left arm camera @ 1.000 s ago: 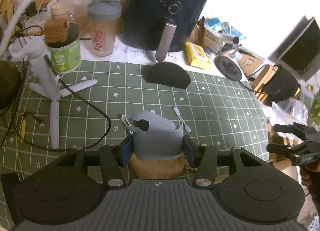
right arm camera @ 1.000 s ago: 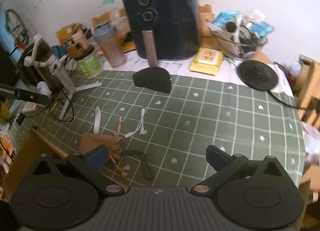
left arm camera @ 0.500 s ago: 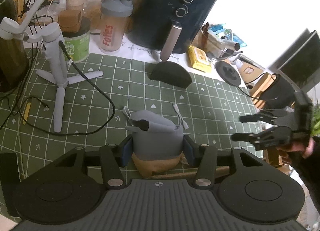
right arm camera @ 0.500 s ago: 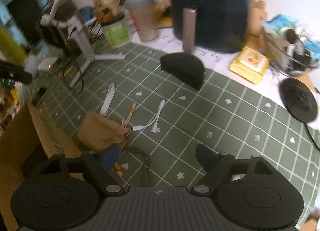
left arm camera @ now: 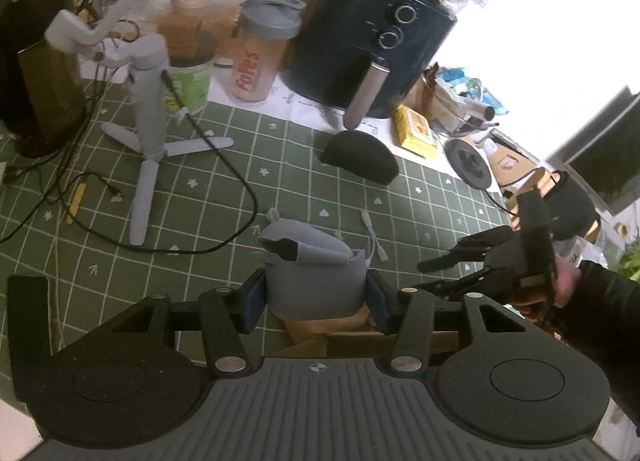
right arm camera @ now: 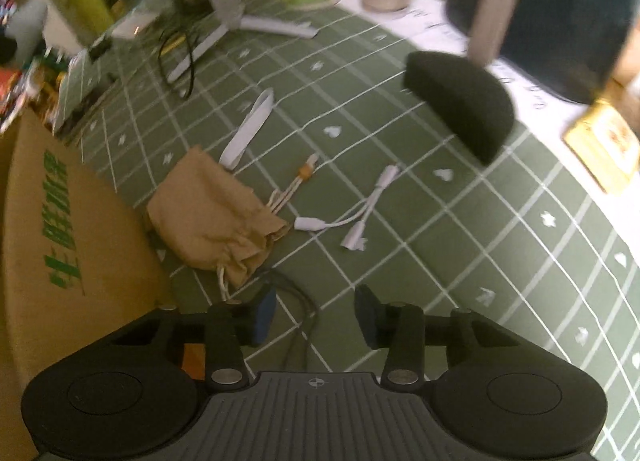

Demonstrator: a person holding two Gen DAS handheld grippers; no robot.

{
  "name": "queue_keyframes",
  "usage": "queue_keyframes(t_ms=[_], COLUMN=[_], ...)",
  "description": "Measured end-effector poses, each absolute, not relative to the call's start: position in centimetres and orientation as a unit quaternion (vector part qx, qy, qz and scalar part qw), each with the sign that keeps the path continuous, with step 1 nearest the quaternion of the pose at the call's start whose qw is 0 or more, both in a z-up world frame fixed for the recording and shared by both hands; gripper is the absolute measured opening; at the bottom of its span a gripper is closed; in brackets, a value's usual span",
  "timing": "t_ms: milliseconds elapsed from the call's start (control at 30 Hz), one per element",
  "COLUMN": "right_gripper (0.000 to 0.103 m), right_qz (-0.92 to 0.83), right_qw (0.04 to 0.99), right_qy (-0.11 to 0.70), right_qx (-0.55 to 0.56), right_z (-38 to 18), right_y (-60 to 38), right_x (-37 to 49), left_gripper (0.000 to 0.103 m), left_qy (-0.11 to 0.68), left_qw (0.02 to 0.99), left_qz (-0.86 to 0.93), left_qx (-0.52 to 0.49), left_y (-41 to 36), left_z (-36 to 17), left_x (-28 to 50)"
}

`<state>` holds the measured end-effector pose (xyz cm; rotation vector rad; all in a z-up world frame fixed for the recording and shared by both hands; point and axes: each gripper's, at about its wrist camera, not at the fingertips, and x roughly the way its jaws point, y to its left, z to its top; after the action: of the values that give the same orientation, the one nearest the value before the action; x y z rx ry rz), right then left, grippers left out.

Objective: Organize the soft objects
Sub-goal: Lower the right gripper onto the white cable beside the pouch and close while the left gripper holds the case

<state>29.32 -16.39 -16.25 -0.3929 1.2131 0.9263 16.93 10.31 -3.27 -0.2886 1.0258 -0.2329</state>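
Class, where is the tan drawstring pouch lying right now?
In the right wrist view the tan drawstring pouch lies left of centre on the green grid mat, beside the cardboard box, with the white adapter cable just to its right.

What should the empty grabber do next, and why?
Probably ease the right gripper forward and left onto the tan drawstring pouch. Its jaws are open and hold nothing, and the pouch lies loose on the green mat just ahead. The left gripper is already shut on the grey pouch.
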Motion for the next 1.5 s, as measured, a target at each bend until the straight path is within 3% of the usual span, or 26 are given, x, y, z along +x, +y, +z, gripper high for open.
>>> queue_keyframes(t_ms=[167,233,400,467,500,1267,1300,1367,1433,1500], right_gripper=[0.035,0.028,0.024,0.017,0.007,0.008,0.01,0.025,0.06,0.064], right_qz=[0.445,0.454,0.47,0.469,0.465,0.322,0.324,0.331,0.341,0.355], right_qw=[0.672,0.66,0.639,0.635,0.633,0.699,0.704,0.71,0.716,0.717], right_qy=[0.544,0.542,0.526,0.518,0.521,0.593,0.588,0.579,0.563,0.55], right_qx=[-0.232,-0.255,-0.307,-0.33,-0.334,-0.238,-0.232,-0.228,-0.234,-0.238], right_z=[-18.0,-18.7,-19.5,-19.4,-19.4,-19.5,-19.3,-18.9,-18.4,-18.2], right_y=[-14.3,-13.6,-12.6,-12.4,-12.4,-24.8,-24.9,-24.8,-24.4,-23.6], right_x=[29.3,29.1,28.1,27.7,27.7,27.1,27.0,26.9,26.6,26.6], left_gripper=[0.051,0.051,0.051,0.051,0.051,0.051,0.051,0.051,0.051,0.051], left_qy=[0.489,0.49,0.493,0.494,0.494,0.489,0.49,0.492,0.496,0.498], left_qw=[0.855,0.854,0.853,0.853,0.853,0.853,0.852,0.851,0.848,0.847], left_qz=[-0.097,-0.092,-0.084,-0.083,-0.083,-0.127,-0.13,-0.136,-0.141,-0.145], left_qx=[-0.144,-0.146,-0.148,-0.149,-0.148,-0.127,-0.126,-0.124,-0.121,-0.119], left_y=[11.1,11.3,11.8,11.8,11.8,9.1,8.9,8.7,8.3,8.2], left_z=[-3.4,-3.5,-3.7,-3.8,-3.8,-3.1,-3.0,-3.1,-3.1,-3.1], left_x=[16.6,16.5,16.4,16.4,16.5,17.6,17.6,17.6,17.5,17.3])
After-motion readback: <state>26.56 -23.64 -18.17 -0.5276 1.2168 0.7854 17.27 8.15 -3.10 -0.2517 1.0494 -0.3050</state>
